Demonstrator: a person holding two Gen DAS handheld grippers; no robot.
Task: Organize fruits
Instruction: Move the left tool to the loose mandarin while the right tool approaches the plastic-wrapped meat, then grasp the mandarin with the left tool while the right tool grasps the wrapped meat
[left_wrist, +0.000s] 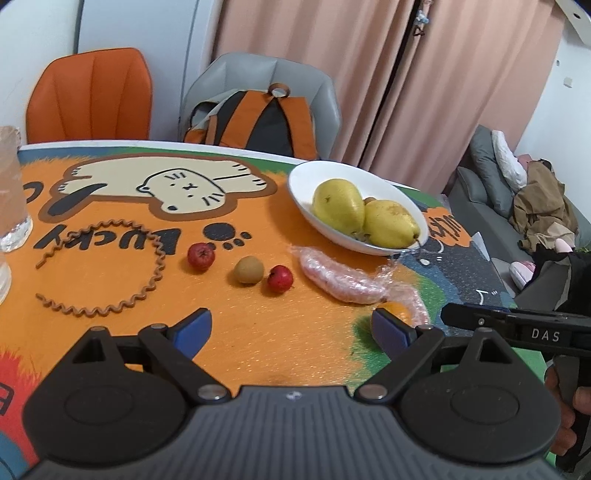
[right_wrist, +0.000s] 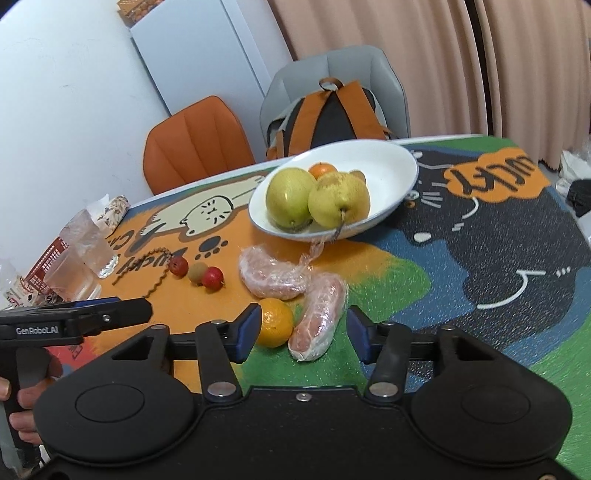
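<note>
A white bowl (left_wrist: 306, 173) (right_wrist: 399, 162) holds two yellow pears (left_wrist: 338, 203) (right_wrist: 290, 195) and a small orange (right_wrist: 322, 170). On the cartoon tablecloth lie two small red fruits (left_wrist: 200, 256) (right_wrist: 213, 277) with a brown round fruit (left_wrist: 248, 270) (right_wrist: 197, 275) between them. An orange (right_wrist: 275, 323) and a film-wrapped pink roll (right_wrist: 317, 326) lie between the fingers of my right gripper (right_wrist: 303, 334). Its left pad is at the orange's edge and its right pad stands off the roll. A second wrapped roll (left_wrist: 340, 277) (right_wrist: 271, 275) lies nearer the bowl. My left gripper (left_wrist: 291, 328) stands open over bare cloth.
A coiled brown cord (left_wrist: 147, 284) lies at the left. Clear glasses (left_wrist: 13, 192) (right_wrist: 88, 243) stand at the table's left edge. Behind the table are an orange chair (left_wrist: 88, 96) and a grey chair with a backpack (left_wrist: 255, 122). A person's hand (right_wrist: 22, 402) holds the left tool.
</note>
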